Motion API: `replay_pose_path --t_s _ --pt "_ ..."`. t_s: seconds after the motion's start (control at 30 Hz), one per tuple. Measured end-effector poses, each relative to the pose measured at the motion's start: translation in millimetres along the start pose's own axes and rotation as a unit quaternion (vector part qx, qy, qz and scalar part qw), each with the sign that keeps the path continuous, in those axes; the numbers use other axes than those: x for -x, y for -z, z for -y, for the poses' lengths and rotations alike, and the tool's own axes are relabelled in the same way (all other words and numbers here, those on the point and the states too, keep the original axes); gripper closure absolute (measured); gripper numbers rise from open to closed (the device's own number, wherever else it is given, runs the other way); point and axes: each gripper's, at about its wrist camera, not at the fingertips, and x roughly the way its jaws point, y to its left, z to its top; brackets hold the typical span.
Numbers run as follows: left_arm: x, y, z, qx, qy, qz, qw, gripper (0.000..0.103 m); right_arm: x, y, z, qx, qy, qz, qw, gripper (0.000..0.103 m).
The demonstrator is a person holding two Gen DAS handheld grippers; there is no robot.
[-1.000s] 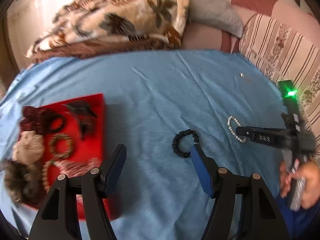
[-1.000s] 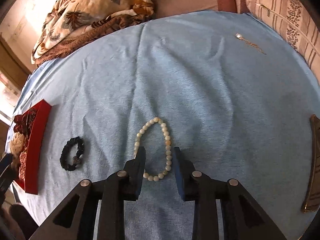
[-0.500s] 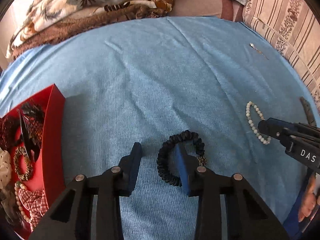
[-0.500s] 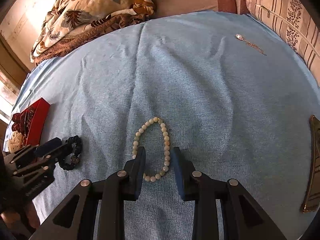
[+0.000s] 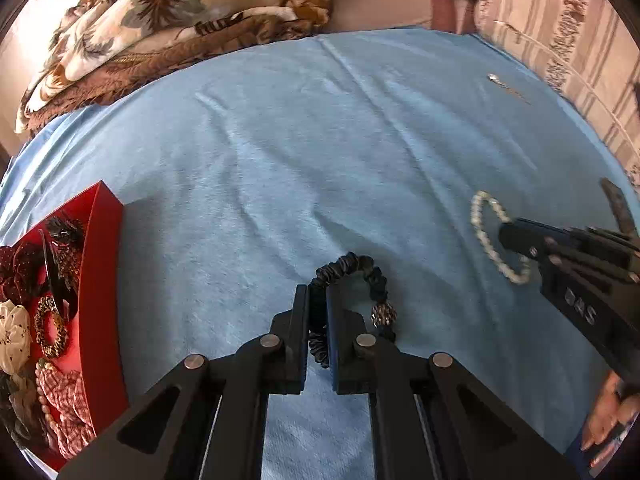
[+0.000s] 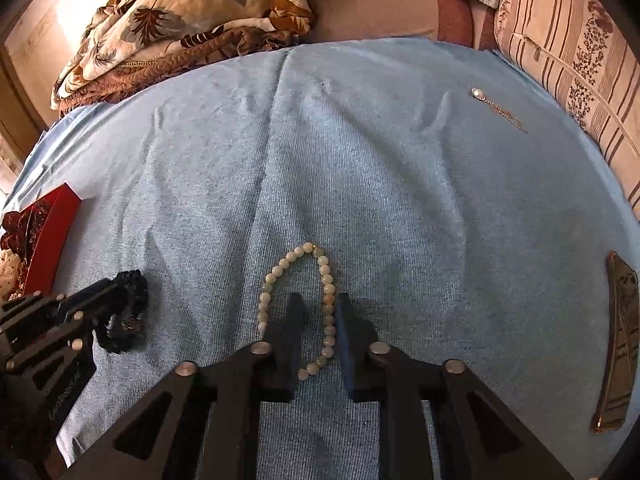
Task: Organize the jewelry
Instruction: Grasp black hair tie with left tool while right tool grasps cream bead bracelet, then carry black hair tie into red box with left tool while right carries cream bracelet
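Note:
My left gripper (image 5: 317, 296) is shut on the left side of a black ruffled bracelet (image 5: 362, 266) that lies on the blue cloth; it also shows in the right wrist view (image 6: 128, 284). My right gripper (image 6: 318, 306) is partly open and straddles the right strand of a pale bead bracelet (image 6: 298, 254) on the cloth, which also shows in the left wrist view (image 5: 482, 222). A red tray (image 5: 100, 280) with several pieces of jewelry and hair ties stands at the left. A thin chain with a pearl (image 6: 500, 110) lies at the far right.
A blue cloth (image 6: 360, 168) covers the surface. A folded floral blanket (image 6: 192, 20) lies along the back. A striped cushion (image 6: 580, 60) is at the right. A flat gold-trimmed hair clip (image 6: 618, 340) lies at the right edge.
My left gripper has moved forward from beside the tray to the black bracelet and shut on it. My right gripper has slid onto the bead bracelet's right strand.

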Motion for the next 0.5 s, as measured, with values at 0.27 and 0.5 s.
replay_pose_path --t_s 0.27,0.5 --pt "56.0 5.7 -4.2 0.013 0.025 0.043 0.9987 0.096 17.2 -4.1 25.7 -0.076 -0.096 0.022 0.992 0.096" --pt "113.0 13.7 -27.1 0.042 0.044 0.083 0.9947 0.096 43.5 -3.8 37.6 -0.112 -0.174 0.07 0.976 0.096"
